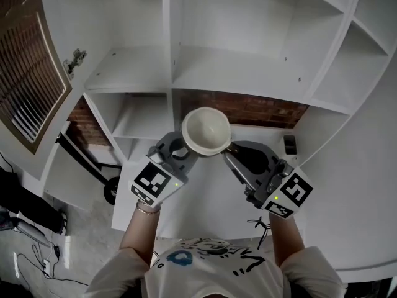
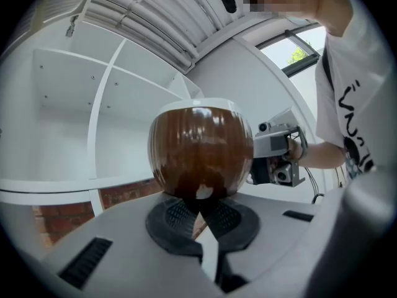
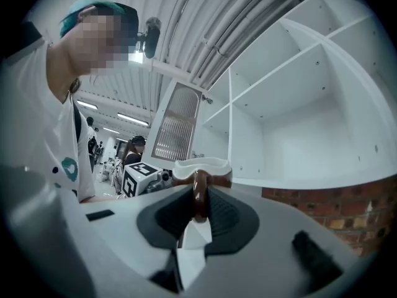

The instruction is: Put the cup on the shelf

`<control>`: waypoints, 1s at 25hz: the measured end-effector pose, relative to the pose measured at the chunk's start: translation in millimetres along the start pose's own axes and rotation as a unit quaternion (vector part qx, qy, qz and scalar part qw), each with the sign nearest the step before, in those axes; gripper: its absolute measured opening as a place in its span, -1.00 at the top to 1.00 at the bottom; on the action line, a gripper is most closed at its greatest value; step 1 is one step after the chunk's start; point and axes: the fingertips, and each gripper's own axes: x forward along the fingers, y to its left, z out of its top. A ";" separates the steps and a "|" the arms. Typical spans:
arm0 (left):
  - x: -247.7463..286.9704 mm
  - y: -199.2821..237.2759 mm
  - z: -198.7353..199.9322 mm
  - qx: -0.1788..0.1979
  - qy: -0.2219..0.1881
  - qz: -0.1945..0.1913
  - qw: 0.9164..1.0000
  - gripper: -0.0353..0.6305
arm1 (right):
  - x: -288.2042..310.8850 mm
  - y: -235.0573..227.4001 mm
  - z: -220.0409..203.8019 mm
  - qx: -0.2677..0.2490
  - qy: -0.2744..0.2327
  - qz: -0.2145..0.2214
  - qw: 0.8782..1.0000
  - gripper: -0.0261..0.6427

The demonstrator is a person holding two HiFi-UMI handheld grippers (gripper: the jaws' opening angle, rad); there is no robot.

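Head view: the cup [image 1: 206, 131] hangs just in front of the shelf [image 1: 248, 73], between left gripper [image 1: 178, 151] and right gripper [image 1: 229, 153]. Best keep it level going in.

Left gripper view: fingers pinch low on the round, glossy, ribbed brown belly.

Right gripper view: fingers clamp the thin handle [image 3: 199, 197]; smooth white rim.

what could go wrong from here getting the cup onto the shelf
1. The right claw pinches only the cup's thin handle, so it may twist or slip.
2. The left claw seems to grip just the rounded base, a weak hold.
3. The shelf's divider stands close, and the rim could knock it.
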 end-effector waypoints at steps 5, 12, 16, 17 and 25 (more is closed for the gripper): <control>11.7 15.8 18.5 0.015 -0.011 0.012 1.000 0.85 | 7.2 -21.0 18.5 -0.006 -0.005 -0.004 1.000 0.74; 26.9 38.9 37.8 0.031 -0.010 0.031 0.999 0.85 | 16.1 -53.0 39.8 -0.005 -0.020 -0.014 1.000 0.74; 35.8 55.9 47.4 0.038 -0.010 0.047 0.998 0.85 | 23.8 -67.6 51.8 -0.014 -0.029 -0.018 0.999 0.74; 38.1 60.3 48.4 0.037 -0.010 0.050 0.998 0.85 | 26.3 -71.8 54.4 -0.018 -0.028 -0.021 0.999 0.74; 50.4 92.6 54.0 0.018 -0.002 0.090 0.996 0.85 | 44.3 -111.5 65.2 0.008 -0.033 -0.041 0.999 0.74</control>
